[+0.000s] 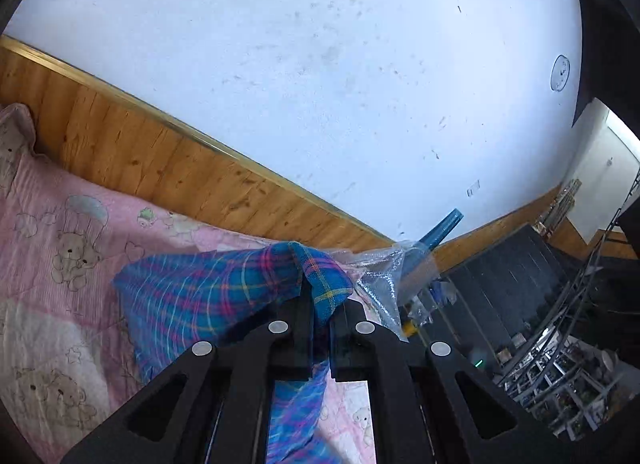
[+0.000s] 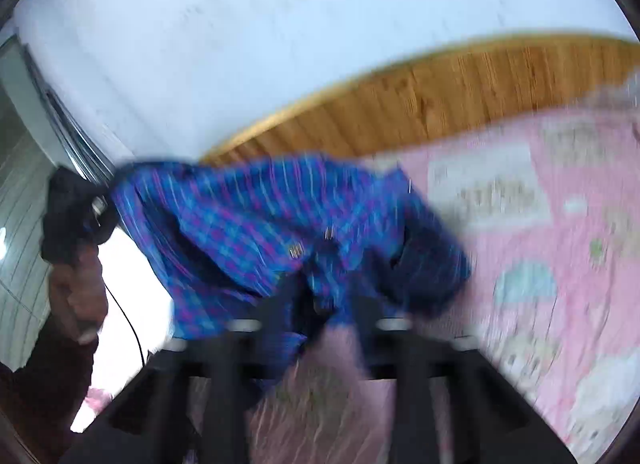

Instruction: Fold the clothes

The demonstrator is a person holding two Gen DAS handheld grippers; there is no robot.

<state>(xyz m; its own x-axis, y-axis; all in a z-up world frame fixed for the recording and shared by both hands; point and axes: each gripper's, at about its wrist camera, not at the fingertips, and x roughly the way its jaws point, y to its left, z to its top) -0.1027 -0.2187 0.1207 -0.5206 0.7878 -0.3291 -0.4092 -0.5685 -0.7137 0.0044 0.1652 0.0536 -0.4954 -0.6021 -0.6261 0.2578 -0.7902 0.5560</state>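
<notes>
A blue plaid shirt [image 1: 208,296] with pink and yellow lines hangs lifted above a pink bed sheet [image 1: 52,223]. My left gripper [image 1: 320,304] is shut on a fold of its edge, and cloth drapes over the left finger and falls between the arms. In the blurred right wrist view the same plaid shirt [image 2: 260,232] stretches from my right gripper [image 2: 324,300], shut on it, across to the left gripper [image 2: 76,219] held by a hand [image 2: 76,296].
A wooden headboard panel [image 1: 160,159] runs along a white wall [image 1: 320,63]. Clear plastic bags and a blue tube [image 1: 404,264] lie at the bed's corner. Dark shelves and racks [image 1: 540,304] stand to the right. A pillow [image 1: 16,135] sits at far left.
</notes>
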